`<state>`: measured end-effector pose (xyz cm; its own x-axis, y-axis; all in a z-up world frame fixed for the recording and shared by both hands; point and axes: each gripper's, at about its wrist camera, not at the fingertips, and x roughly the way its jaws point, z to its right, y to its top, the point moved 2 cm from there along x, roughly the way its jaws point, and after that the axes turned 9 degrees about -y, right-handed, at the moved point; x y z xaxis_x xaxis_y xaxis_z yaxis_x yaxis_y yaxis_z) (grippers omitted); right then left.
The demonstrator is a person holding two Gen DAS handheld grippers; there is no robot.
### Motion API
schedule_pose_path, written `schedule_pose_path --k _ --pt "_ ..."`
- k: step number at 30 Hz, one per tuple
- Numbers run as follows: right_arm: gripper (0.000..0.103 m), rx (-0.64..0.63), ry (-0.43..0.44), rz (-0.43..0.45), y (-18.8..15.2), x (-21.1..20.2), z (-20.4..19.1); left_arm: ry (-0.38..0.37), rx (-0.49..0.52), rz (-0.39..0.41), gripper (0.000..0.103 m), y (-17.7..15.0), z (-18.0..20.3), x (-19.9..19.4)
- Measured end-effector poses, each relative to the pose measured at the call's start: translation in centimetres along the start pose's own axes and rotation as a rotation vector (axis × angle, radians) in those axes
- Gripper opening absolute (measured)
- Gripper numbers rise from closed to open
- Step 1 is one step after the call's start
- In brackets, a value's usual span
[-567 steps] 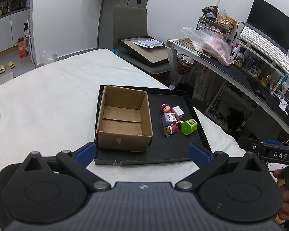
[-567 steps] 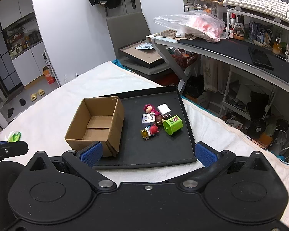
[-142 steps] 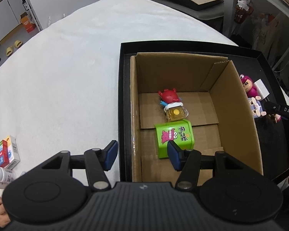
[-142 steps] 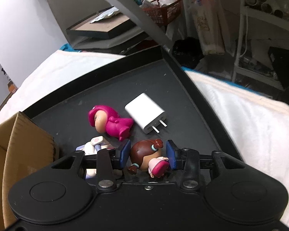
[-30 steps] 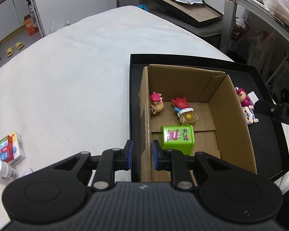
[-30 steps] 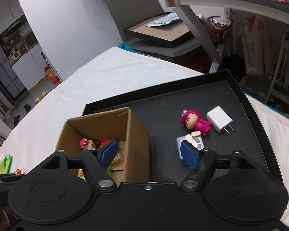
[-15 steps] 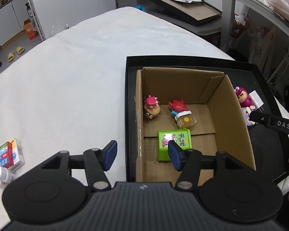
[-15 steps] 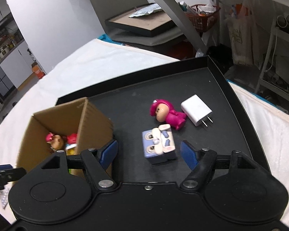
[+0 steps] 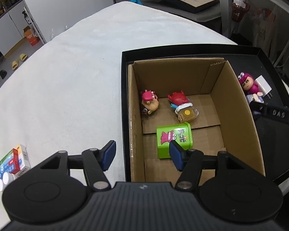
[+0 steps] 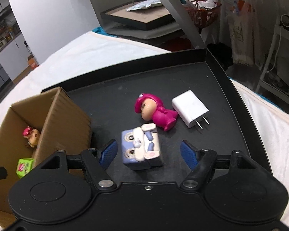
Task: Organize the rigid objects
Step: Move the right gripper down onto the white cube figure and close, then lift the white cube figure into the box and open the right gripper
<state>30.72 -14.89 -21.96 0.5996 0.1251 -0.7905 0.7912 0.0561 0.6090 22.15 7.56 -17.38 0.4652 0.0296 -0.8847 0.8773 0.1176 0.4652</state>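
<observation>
left wrist view: the left gripper point(image 9: 141, 155) is held open, empty, astride the cardboard box point(image 9: 237, 104) wall at 6 o'clock; a green tin point(image 9: 174, 139) lies inside.

right wrist view: the right gripper point(image 10: 149, 154) is spread open around the lilac block figure point(image 10: 141, 149) on the black tray point(image 10: 221, 73); a white charger point(image 10: 190, 107) lies at 1 o'clock.

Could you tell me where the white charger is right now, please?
In the right wrist view the white charger lies on the black tray, right of the pink figure, beyond the open right gripper and outside the cardboard box.

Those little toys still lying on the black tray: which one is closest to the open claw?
The lavender block figure, lying between the right gripper's open fingers. The pink hooded doll lies farther off, beside the white charger.
</observation>
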Motion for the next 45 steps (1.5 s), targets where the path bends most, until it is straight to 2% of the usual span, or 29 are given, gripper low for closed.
schedule_pose_path --k 1,3,6,12,13,14,22,23,24,26,28,29,32,45 --pt "0.066 0.002 0.002 -0.004 0.0 0.1 0.1 0.006 0.006 -0.003 0.06 0.0 0.1 0.1" --pt "0.044 0.023 0.04 0.004 0.0 0.1 0.3 0.017 0.017 -0.008 0.06 0.1 0.3 0.3" --pt "0.043 -0.001 0.006 0.03 0.0 -0.3 0.1 0.023 0.02 -0.014 0.06 0.1 0.4 0.4" --pt "0.043 -0.006 -0.01 0.026 -0.1 -0.6 0.4 0.017 0.004 -0.012 0.06 0.0 0.3 0.3" --pt "0.039 -0.004 -0.015 0.026 -0.1 -0.7 0.4 0.016 0.003 -0.011 0.06 0.0 0.2 0.3" --pt "0.03 0.004 -0.018 0.039 -0.1 -1.0 0.5 0.016 0.004 -0.008 0.06 0.0 0.2 0.2" --pt "0.032 -0.032 -0.018 0.008 0.2 -1.2 -0.1 -0.011 -0.044 -0.007 0.06 -0.3 -0.7 0.0" --pt "0.036 -0.037 -0.028 0.008 0.2 -1.2 -0.2 -0.014 -0.047 -0.003 0.06 -0.4 -0.8 -0.1" --pt "0.052 -0.047 -0.043 0.003 0.2 -1.1 -0.4 -0.015 -0.045 0.002 0.06 -0.4 -0.8 -0.3" --pt "0.066 -0.062 -0.055 0.013 0.1 -1.1 -0.7 -0.015 -0.037 0.011 0.06 -0.4 -0.7 -0.5" --pt "0.059 -0.098 -0.067 0.007 -0.2 -0.7 -1.1 -0.016 -0.029 0.016 0.06 -0.4 -0.7 -0.6" --pt "0.045 -0.103 -0.066 -0.013 -0.3 -0.4 -1.1 -0.017 -0.029 0.018 0.06 -0.3 -0.7 -0.6" --pt "0.044 -0.097 -0.062 -0.03 -0.1 -0.4 -1.1 -0.022 -0.036 0.013 0.06 -0.3 -0.7 -0.4" --pt "0.043 -0.105 -0.05 0.041 1.7 -4.5 -2.1 -0.059 -0.074 0.03 0.06 -0.5 -1.4 -0.9"
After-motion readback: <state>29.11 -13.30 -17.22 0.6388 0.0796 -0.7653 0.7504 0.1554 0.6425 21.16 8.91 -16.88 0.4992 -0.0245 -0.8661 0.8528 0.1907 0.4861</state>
